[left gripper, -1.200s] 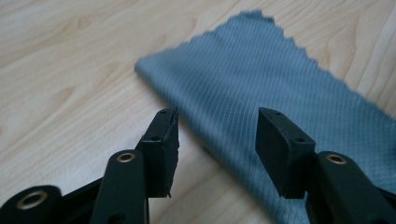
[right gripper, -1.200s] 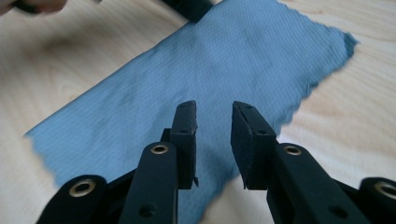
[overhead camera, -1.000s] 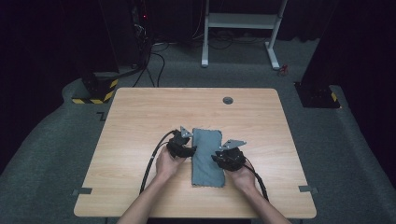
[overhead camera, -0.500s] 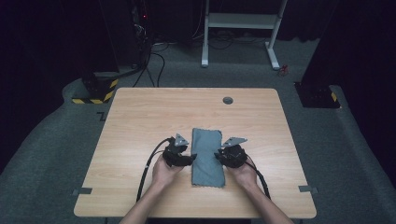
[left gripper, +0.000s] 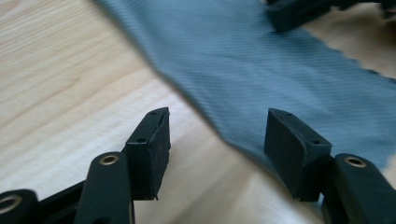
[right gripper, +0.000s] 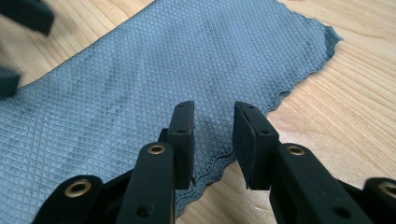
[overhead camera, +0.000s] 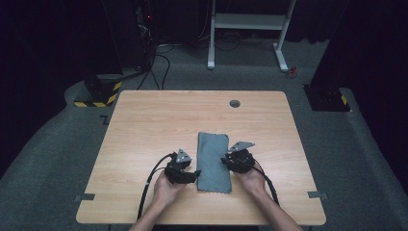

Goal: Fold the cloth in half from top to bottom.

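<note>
A grey-blue waffle-textured cloth (overhead camera: 213, 161) lies flat as a long strip on the wooden table (overhead camera: 144, 125). My left gripper (overhead camera: 194, 174) rests at the cloth's left edge near its front end. In the left gripper view that gripper (left gripper: 217, 116) is open wide, with the cloth (left gripper: 280, 56) edge running between and beyond its jaws. At the cloth's right edge sits my right gripper (overhead camera: 226, 161). Seen in its own view, the right gripper (right gripper: 215, 109) is open by a narrow gap over the scalloped edge of the cloth (right gripper: 140, 84).
A round grommet hole (overhead camera: 235, 103) sits near the table's far edge. Beyond the table are a white desk frame (overhead camera: 250, 24), floor cables (overhead camera: 154, 62) and a yellow-black striped base (overhead camera: 96, 98). Bare wood surrounds the cloth.
My left gripper has slid toward the person along the cloth's left edge. The right gripper has barely moved. The cloth lies as before.
</note>
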The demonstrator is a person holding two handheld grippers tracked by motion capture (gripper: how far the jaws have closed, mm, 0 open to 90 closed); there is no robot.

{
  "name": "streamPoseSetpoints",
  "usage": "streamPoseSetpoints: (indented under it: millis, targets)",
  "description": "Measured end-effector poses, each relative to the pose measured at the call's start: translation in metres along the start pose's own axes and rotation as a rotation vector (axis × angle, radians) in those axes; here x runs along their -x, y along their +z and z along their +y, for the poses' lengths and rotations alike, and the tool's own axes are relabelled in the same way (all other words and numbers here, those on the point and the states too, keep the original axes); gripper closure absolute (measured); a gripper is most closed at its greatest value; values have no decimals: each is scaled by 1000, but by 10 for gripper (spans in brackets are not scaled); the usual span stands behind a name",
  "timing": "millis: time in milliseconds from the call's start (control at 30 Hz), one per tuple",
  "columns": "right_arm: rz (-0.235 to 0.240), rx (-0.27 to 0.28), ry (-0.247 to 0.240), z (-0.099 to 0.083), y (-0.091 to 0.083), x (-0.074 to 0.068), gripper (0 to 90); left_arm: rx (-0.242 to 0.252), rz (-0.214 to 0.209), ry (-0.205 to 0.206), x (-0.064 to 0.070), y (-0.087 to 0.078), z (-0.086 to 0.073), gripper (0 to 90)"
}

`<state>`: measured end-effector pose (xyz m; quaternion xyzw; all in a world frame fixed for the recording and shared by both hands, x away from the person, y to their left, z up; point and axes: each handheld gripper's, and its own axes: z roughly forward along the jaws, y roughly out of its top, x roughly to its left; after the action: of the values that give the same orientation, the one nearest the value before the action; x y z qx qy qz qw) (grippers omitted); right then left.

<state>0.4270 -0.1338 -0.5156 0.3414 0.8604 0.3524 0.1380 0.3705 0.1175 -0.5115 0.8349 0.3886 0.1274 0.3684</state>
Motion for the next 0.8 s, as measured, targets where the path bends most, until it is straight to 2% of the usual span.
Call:
streamPoseSetpoints:
  millis: [33,67,133,200,300,333,367,433,467,533,567,600,700,800]
  targets:
    - [0,3,5,0,-1,-1,690,0,0,0,0,0,0,413]
    - [0,12,-6,0,-3,0,687,-26,5,19,7,1,-6,411]
    - [0,21,-1,1,-7,-1,680,-21,46,55,14,0,-10,406]
    - [-2,31,2,1,-11,0,672,-21,51,69,17,-4,-14,412]
    - [-1,30,19,-1,-14,4,665,-15,14,30,16,-8,-18,401]
    - [0,28,23,-2,-14,5,666,-6,9,31,13,-10,-19,401]
    - [4,27,33,-2,-14,7,671,4,-15,3,12,-12,-20,400]
    - [19,32,64,-3,-16,10,678,15,-44,-36,5,-15,-19,411]
    - [17,42,63,-3,-16,12,678,21,-48,-48,0,-15,-17,428]
    - [7,55,86,-4,-19,16,678,33,-33,-59,-11,-14,-11,444]
    - [7,55,86,-4,-19,16,678,33,-33,-59,-11,-14,-11,444]
    - [-2,71,124,-4,-20,21,678,39,-46,-78,-23,-11,-5,457]
    - [0,59,147,-3,-19,26,676,40,-63,-131,-43,-3,5,462]
    - [-5,58,176,-1,-17,30,650,12,-83,-188,-61,6,18,428]
